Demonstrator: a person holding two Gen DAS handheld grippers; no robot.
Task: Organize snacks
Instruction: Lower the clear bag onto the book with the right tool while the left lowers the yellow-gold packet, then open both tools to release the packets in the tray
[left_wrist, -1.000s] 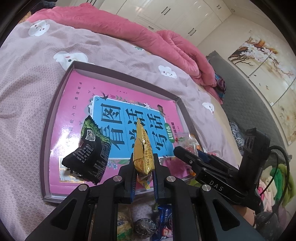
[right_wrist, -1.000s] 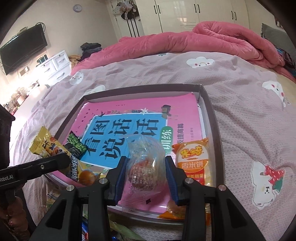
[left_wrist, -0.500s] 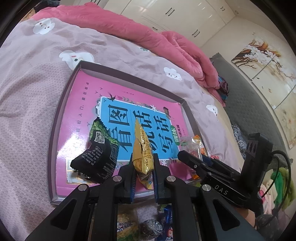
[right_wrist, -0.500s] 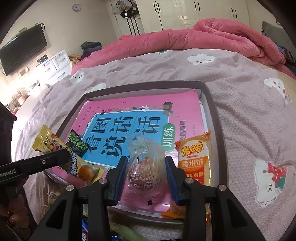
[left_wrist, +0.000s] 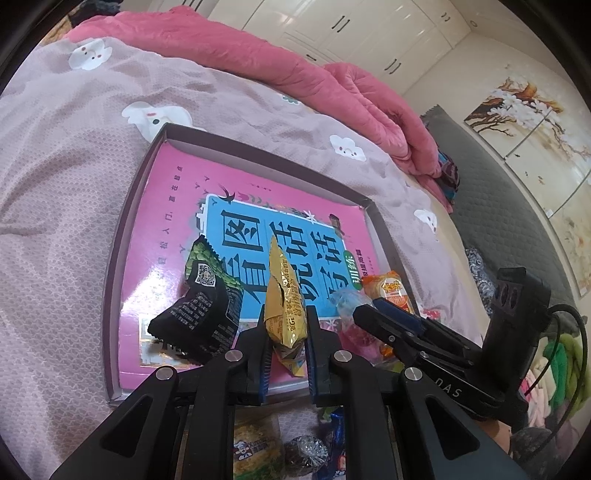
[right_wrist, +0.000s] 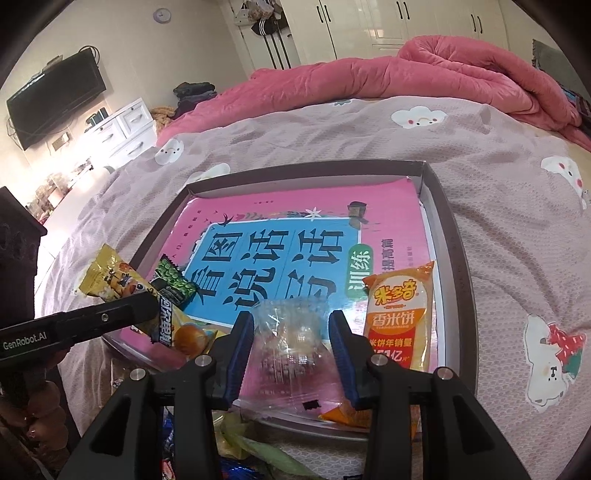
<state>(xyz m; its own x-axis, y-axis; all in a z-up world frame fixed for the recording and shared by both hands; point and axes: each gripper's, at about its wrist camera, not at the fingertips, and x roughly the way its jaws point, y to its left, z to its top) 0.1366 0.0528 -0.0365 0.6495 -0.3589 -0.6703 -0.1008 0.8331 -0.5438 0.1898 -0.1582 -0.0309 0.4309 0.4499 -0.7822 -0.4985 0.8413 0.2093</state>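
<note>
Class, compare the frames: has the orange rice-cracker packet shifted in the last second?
No. The orange rice-cracker packet still lies right of the green oval label on the book, beside the tray's right wall.

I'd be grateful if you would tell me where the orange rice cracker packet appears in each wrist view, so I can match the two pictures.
Left wrist: the orange packet lies right of centre, at the tray's right side, just beyond the right gripper's fingers.
Right wrist: the same packet lies right of centre, beside the right-hand finger.
Shared landmark: the pink book with a blue title panel lining the tray.
</note>
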